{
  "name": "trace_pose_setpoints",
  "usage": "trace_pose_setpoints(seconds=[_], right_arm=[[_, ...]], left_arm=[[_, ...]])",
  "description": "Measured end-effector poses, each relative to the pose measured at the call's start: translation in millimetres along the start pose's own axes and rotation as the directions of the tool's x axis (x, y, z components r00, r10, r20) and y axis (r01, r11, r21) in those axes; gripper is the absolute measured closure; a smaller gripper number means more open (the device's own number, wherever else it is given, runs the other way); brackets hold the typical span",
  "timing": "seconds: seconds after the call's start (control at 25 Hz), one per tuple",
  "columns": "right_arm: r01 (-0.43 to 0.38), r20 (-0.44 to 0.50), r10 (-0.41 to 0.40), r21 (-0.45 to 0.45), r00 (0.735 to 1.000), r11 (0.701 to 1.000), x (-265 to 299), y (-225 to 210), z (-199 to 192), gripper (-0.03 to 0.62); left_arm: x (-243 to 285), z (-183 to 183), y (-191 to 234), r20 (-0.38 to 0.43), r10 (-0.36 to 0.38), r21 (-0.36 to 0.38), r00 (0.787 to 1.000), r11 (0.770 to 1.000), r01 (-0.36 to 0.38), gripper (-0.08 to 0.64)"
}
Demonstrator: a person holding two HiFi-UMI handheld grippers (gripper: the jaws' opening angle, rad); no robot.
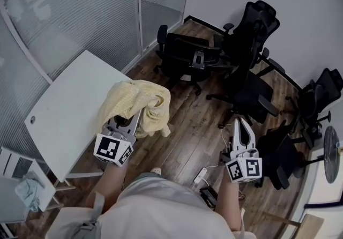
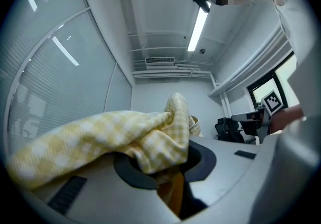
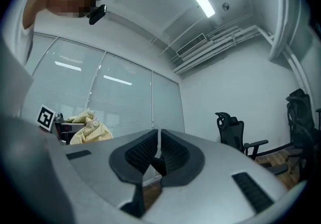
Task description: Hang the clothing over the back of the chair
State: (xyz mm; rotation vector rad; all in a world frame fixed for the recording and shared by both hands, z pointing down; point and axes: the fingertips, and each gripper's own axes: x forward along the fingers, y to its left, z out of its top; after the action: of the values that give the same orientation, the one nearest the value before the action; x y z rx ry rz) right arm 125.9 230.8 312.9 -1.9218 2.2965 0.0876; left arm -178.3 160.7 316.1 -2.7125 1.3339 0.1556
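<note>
A yellow checked garment hangs bunched over my left gripper, above the gap between the white table and the chairs. In the left gripper view the cloth fills the space between the jaws of the left gripper, which is shut on it, and drapes off to the left. My right gripper is held out level over the wooden floor with its jaws shut and nothing in them; the pads meet in the right gripper view. Black office chairs stand ahead by the wall.
The white table lies to the left beside a glass partition. More black chairs cluster at the back and at the right. A power strip and cable lie on the floor by my feet. A cloth sits at the lower left.
</note>
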Motion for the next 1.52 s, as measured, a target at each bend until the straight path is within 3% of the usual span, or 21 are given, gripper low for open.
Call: trace_pose_setpoints(seconds=[0.24, 0.52, 1.52], right_arm=[[0.024, 0.03, -0.025, 0.015, 0.999, 1.0, 47, 0, 4, 0.571], [0.041, 0.015, -0.04, -0.028, 0.999, 0.999, 85, -1, -8, 0.571], [0.04, 0.015, -0.04, -0.002, 0.999, 0.999, 122, -20, -18, 0.571]], left_arm=[[49, -10, 25, -0.012, -0.046, -0.017, 0.999, 0.999, 0.046, 0.477], [84, -18, 48, -0.027, -0.084, -0.025, 0.996, 0.996, 0.084, 0.477], [111, -28, 60, -0.051, -0.097, -0.04, 0.994, 0.995, 0.095, 0.477]])
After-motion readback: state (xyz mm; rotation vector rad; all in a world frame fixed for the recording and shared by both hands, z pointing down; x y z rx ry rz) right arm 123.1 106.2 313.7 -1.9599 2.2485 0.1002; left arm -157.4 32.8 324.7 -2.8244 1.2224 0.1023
